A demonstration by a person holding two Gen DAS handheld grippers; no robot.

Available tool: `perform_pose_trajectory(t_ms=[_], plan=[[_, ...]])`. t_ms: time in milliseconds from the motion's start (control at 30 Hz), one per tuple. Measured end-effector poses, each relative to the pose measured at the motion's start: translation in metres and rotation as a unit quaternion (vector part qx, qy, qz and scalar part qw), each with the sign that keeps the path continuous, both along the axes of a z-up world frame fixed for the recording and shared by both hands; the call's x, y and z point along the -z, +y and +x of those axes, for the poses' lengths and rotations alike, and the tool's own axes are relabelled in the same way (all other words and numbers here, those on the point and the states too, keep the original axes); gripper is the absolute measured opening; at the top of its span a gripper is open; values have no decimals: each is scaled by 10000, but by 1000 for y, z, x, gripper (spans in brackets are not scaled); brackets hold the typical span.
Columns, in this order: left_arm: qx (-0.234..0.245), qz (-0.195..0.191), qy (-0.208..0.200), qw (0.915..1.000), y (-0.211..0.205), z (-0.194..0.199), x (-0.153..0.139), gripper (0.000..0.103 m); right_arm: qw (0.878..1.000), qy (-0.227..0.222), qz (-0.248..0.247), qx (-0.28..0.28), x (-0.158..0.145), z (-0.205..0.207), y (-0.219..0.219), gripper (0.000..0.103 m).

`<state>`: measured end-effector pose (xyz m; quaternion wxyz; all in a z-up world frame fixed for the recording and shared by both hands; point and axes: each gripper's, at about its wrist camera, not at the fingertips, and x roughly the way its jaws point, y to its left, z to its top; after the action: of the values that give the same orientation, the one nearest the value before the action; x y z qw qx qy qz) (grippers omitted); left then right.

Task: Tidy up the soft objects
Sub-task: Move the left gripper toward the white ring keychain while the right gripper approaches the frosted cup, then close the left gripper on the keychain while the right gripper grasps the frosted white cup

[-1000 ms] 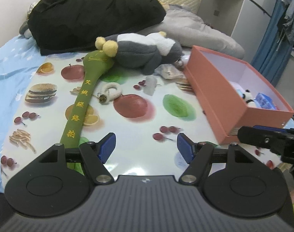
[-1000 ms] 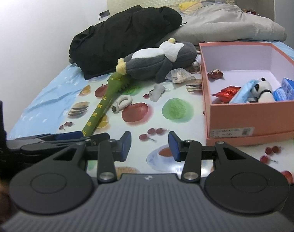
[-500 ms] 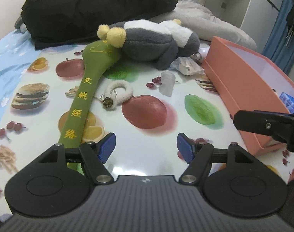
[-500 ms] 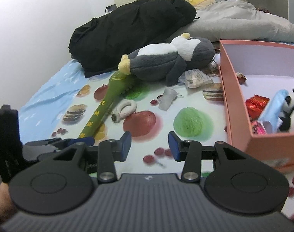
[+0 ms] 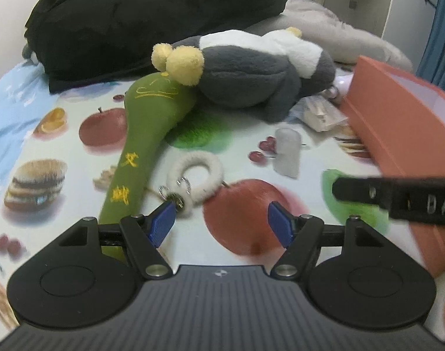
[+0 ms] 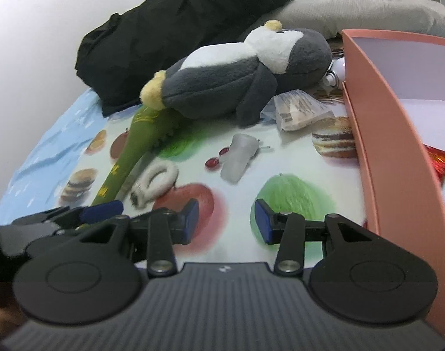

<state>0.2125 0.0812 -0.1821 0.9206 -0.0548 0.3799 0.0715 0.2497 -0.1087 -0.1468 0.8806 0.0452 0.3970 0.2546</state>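
1. Step in hand, by my reading: the approach to a pickup. Nothing is gripped yet; both tools sit low over the fruit-print cover [image 5: 243,134] on the bed, with loose soft items ahead of them.
2. Left hand-held gripper [image 5: 219,222]: jaws wide and empty. The white fluffy ring [image 5: 197,172] with its metal keyring lies just above the left blue pad [image 5: 161,220] in the lower centre of the left wrist frame; whether pad and keyring touch cannot be told.
3. Right hand-held gripper [image 6: 227,219]: jaws moderately apart and empty, over the printed apple and green patch at lower centre of its frame. Its arm crosses the right edge of the left wrist view.
4. Soft items not yet put away: green plush stick [image 5: 146,134] running from centre to lower left; grey-and-white plush penguin [image 6: 240,73] at upper centre, its yellow foot resting on the stick's head; small pale translucent piece [image 6: 240,158] at mid-frame; crinkled packet [image 6: 298,111] beside the penguin.
5. Orange box [image 6: 398,146] along the right edge, open; likely the destination. A red wrapper shows inside.
6. Next move, judged: the left tool needs to straddle the ring's plush band, not the metal ring, then close. The right tool's nearest candidate looks like the pale piece.
7. Background: black garment [image 5: 152,20], grey bedding [image 6: 368,5] at top.
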Motion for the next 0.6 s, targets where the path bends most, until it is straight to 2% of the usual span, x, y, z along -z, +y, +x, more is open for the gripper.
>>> perform_pose_trajectory(t_ms=[267,433,500,600], plan=[[113,426,133,9989,6,27,14,75,9999,114,109,27,23,48,23,46],[201,377,207,9989,9,34,23,74,9998,-63,-162,-41,32,61,40,46],[166,279,191,9993,13,36,23,72,9994,-70,-326,-83,38,65,46,46],[153,338,158,9992,14,37,23,62,9989,-92,-436,-115,45,70,51,45]])
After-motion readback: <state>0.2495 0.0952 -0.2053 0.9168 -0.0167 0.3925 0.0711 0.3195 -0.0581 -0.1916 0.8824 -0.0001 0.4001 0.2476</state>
